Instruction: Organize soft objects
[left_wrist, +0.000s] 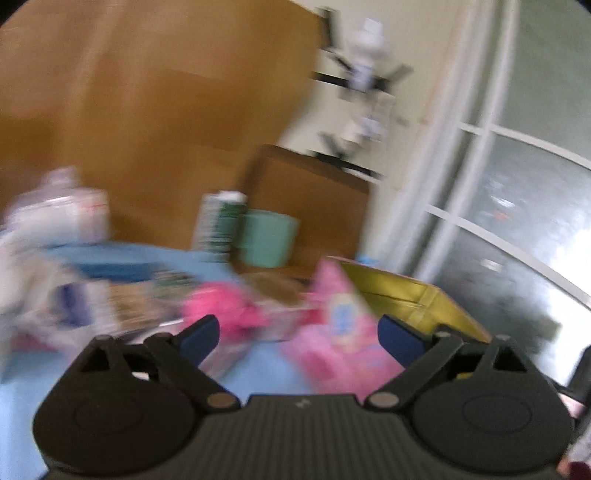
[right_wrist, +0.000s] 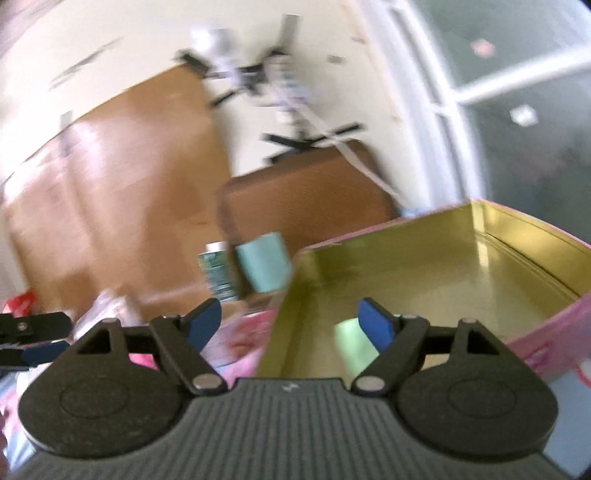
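A: So, the left wrist view first. What shows through the blur?

B: The left gripper (left_wrist: 298, 334) has its blue-padded jaws spread wide with nothing between them. Past them, on the light blue surface (left_wrist: 22, 417), lies a heap of soft pink cloth pieces (left_wrist: 332, 350), one bright pink bundle (left_wrist: 221, 308) to the left of the paler ones. Just right of the heap sits the pink tin box with a gold inside (left_wrist: 406, 291).

A: And further back?

B: A mint green cup (left_wrist: 269, 238) stands beside a white and green printed can (left_wrist: 219, 225), both in front of a brown wooden cabinet (left_wrist: 314, 206). At far left is a pile of white packets (too smeared to tell more).

A: Now the right wrist view.

B: The right gripper (right_wrist: 291, 325) is also wide open and empty, hovering at the near rim of the same tin box (right_wrist: 461, 273). Inside the box, on its gold floor near the right jaw, lies a pale green soft piece (right_wrist: 351, 343). Pink cloth (right_wrist: 243, 343) lies just left of the box's wall. The other gripper's blue pad (right_wrist: 40, 352) pokes in at the left edge. The cup (right_wrist: 264, 267) and can (right_wrist: 218, 273) stand behind.
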